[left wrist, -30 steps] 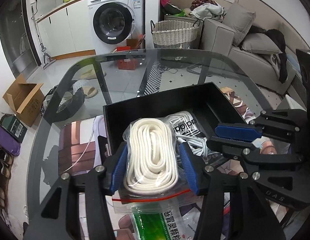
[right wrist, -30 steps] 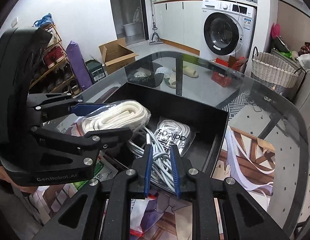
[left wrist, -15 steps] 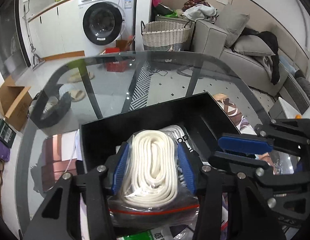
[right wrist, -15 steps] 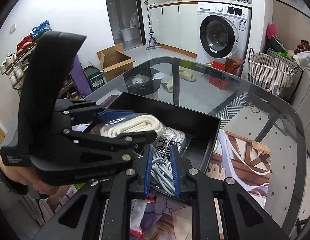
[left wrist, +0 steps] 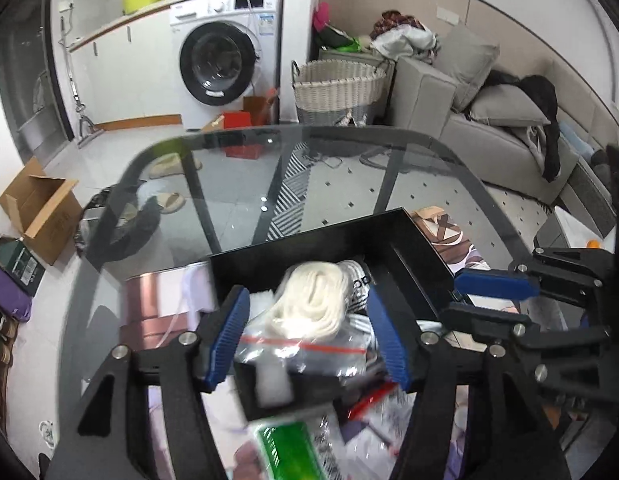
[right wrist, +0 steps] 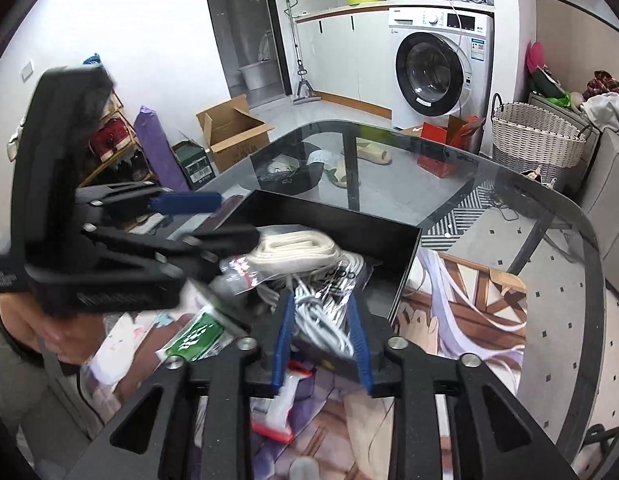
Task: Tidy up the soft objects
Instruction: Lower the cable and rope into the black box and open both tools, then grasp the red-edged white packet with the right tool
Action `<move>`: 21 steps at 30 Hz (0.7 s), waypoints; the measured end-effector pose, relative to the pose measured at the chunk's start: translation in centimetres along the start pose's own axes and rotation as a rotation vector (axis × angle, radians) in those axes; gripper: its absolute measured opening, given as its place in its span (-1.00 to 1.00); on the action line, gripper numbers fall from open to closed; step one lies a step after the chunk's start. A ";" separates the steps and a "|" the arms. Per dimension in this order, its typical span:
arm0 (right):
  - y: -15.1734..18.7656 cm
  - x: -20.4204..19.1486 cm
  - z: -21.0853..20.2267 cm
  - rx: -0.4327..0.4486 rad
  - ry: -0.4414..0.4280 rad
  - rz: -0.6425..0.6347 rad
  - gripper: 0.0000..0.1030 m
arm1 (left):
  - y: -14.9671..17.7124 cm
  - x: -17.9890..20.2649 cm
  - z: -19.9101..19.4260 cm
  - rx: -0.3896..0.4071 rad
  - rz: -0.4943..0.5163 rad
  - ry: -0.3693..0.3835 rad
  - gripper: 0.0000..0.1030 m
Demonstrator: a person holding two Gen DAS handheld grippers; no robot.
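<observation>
A black box (left wrist: 413,248) (right wrist: 405,264) stands on the glass table. A clear zip bag with coiled white rope (left wrist: 309,308) (right wrist: 293,246) lies in it, on top of other bags. My left gripper (left wrist: 309,336) is open, its blue pads wide apart on either side of the rope bag and not touching it. My right gripper (right wrist: 319,338) is open too, its pads around a bundle of white cable (right wrist: 321,316) at the box's near edge. The right gripper shows at the right of the left wrist view (left wrist: 481,300).
A green-labelled packet (left wrist: 289,448) (right wrist: 197,334) and other bags lie on a printed cloth (right wrist: 469,320) in front of the box. The glass table's edge (left wrist: 349,130) curves round the far side. A washing machine, wicker basket and sofa stand beyond.
My left gripper has opened and let go of the rope bag, which now lies in the box. My right gripper has opened wider around the cable. Both have drawn back a little.
</observation>
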State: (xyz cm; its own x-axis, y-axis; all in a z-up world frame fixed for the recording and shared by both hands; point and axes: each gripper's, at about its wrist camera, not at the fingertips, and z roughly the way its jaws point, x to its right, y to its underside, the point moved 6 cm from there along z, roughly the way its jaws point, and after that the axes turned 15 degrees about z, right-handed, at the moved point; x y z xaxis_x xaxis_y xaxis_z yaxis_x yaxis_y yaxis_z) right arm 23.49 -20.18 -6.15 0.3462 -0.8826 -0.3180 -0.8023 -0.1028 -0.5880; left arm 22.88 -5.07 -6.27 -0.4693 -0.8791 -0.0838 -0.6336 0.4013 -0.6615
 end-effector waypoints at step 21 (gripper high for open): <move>7.5 -2.4 5.3 -0.202 0.021 -0.068 0.00 | 7.7 0.8 -2.8 -0.076 0.001 0.004 0.57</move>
State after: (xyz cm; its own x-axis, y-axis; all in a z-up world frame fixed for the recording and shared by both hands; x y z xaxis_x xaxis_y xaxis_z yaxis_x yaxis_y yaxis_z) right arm 19.22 -16.41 -13.71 0.3945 -0.8797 -0.2655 -0.8593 -0.2507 -0.4458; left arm 15.88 -1.96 -9.38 -0.4720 -0.8778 -0.0813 -0.6779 0.4204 -0.6032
